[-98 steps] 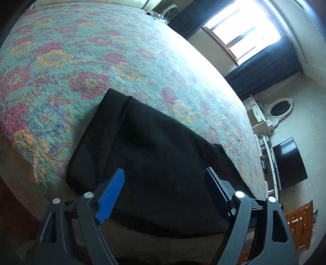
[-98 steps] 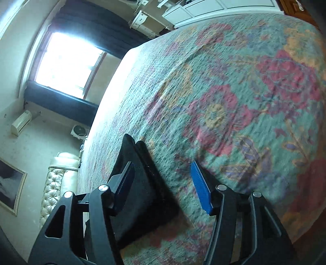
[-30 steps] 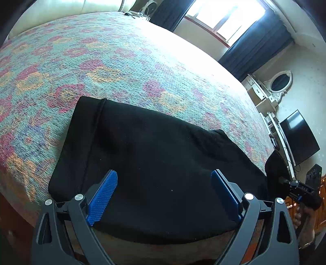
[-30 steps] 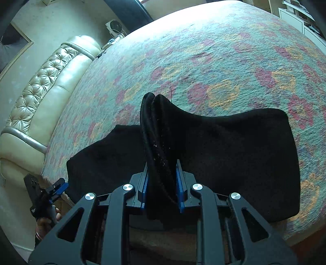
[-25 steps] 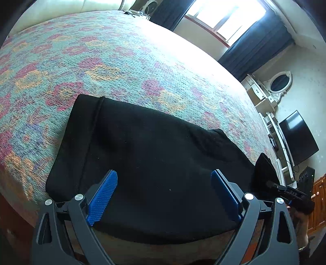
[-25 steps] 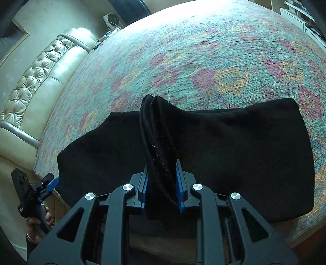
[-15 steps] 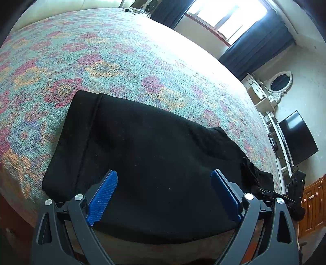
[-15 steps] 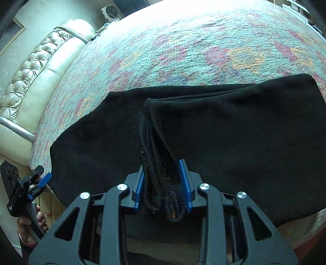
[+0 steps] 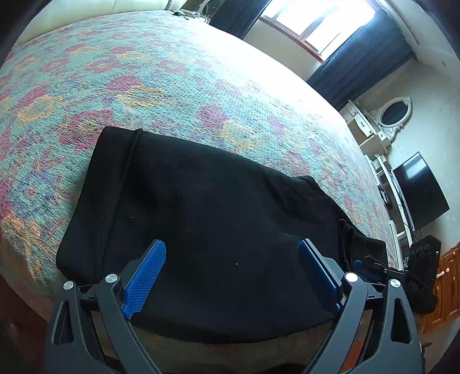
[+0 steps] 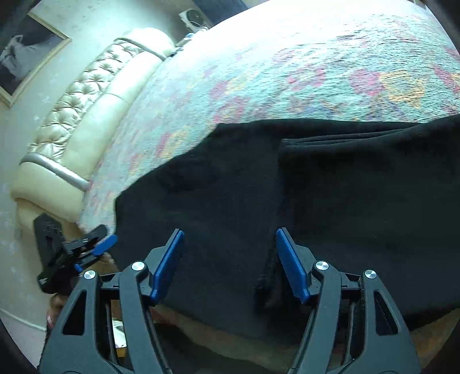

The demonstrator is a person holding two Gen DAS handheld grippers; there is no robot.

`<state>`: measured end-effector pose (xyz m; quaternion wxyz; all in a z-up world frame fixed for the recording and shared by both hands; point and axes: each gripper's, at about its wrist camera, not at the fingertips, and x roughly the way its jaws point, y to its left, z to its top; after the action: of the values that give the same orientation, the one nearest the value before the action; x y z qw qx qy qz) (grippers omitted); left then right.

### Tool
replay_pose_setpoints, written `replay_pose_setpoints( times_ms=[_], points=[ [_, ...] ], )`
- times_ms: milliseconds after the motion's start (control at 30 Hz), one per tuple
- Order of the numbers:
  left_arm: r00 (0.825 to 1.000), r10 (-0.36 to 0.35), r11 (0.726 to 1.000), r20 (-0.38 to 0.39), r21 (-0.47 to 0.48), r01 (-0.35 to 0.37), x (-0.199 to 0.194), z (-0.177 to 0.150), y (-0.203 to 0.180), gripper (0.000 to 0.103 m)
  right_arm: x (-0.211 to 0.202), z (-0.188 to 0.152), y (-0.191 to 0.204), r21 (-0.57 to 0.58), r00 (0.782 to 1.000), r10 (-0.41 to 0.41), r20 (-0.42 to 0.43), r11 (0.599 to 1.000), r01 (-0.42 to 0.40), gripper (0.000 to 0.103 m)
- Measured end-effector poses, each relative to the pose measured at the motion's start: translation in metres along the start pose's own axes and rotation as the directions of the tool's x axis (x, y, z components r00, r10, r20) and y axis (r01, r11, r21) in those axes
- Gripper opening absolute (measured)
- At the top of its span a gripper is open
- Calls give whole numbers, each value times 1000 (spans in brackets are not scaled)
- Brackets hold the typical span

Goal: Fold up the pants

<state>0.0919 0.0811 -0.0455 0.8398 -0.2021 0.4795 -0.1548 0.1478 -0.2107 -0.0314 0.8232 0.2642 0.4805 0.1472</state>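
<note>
Bedroom with a bed [image 9: 178,83] under a floral spread in teal, pink and orange; tufted cream headboard [image 10: 86,95] at one end, bright window [image 9: 319,20] with dark curtains, a black screen [image 9: 419,190] by the far wall. Black pants [image 9: 207,218] lying folded flat along the near edge of the bed, a doubled upper layer with its hem running across the lower one in the right wrist view. Left hand-held gripper [image 9: 231,273] poised above the cloth near that edge, blue pads wide apart, nothing between them. Right hand-held gripper [image 10: 228,263] low over the folded layer's edge, jaws just opened, pads clear of the fabric on both sides, black cloth lying loose beneath the gap.
</note>
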Motion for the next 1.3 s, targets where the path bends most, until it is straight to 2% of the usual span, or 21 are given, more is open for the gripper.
replay_pose_setpoints(
  times_ms=[67, 167, 233, 300, 367, 433, 533, 633, 667, 700, 733, 767, 800, 833, 900, 1033, 1167, 1300],
  points=[
    [1000, -2, 1000, -1, -4, 2, -1, 0, 0, 92, -20, -1, 8, -36, 998, 62, 23, 997, -61, 66],
    [1000, -1, 1000, -2, -11, 1, -1, 0, 2, 92, -67, 3, 2, -77, 994, 74, 77, 995, -68, 66],
    [1000, -3, 1000, 1, -13, 3, -1, 0, 3, 92, -106, 6, -21, -59, 988, 63, 141, 997, -55, 66],
    [1000, -4, 1000, 4, -13, 4, -2, 1, 3, 92, -143, 4, -57, 0, 975, 11, 220, 1000, -11, 68],
    [1000, -5, 1000, 11, -11, 5, -4, 1, 2, 92, -172, -1, -107, 121, 961, -46, 272, 993, 13, 70],
    [1000, -14, 1000, 23, -3, 14, -5, 1, 1, 92, -185, -17, -160, 254, 954, -58, 295, 967, -20, 70],
    [999, -16, 1000, 31, 11, 16, -7, 1, -1, 92, -173, -40, -217, 396, 961, -28, 277, 914, -87, 70],
    [1000, -13, 1000, 16, 9, 13, -4, 0, -1, 92, -150, -52, -240, 450, 965, 77, 249, 874, -186, 70],
    [1000, -15, 1000, 11, 4, 15, -3, 0, -1, 92, -145, -53, -240, 447, 965, 91, 244, 873, -196, 69],
    [1000, -17, 1000, 9, 0, 17, -3, 0, -1, 92, -142, -52, -240, 438, 965, 86, 248, 878, -191, 64],
    [1000, -16, 1000, 10, -2, 16, -3, 0, -1, 92, -140, -51, -240, 435, 964, 90, 250, 879, -195, 50],
    [1000, -16, 1000, 11, -2, 16, -3, 1, -1, 92, -138, -50, -240, 438, 963, 109, 248, 874, -212, 43],
    [1000, -16, 1000, 10, -1, 16, -3, 1, -1, 92, -136, -51, -241, 445, 966, 88, 244, 875, -192, 35],
    [1000, -15, 1000, 8, 0, 15, -3, 1, -1, 92, -133, -51, -240, 447, 971, 67, 231, 879, -167, 29],
    [1000, -14, 1000, 4, -4, 14, -2, 1, 0, 92, -130, -54, -245, 457, 971, 62, 230, 874, -164, 25],
    [1000, -15, 1000, 5, -17, 15, -3, 1, 3, 92, -129, -57, -248, 452, 973, 55, 225, 879, -154, 24],
    [1000, -15, 1000, 6, -24, 15, -3, 2, 5, 92, -130, -62, -253, 454, 967, 80, 242, 871, -186, 24],
    [1000, -17, 1000, 10, -10, 17, -4, 2, 2, 92, -139, -71, -264, 451, 959, 132, 252, 861, -237, 30]
  ],
)
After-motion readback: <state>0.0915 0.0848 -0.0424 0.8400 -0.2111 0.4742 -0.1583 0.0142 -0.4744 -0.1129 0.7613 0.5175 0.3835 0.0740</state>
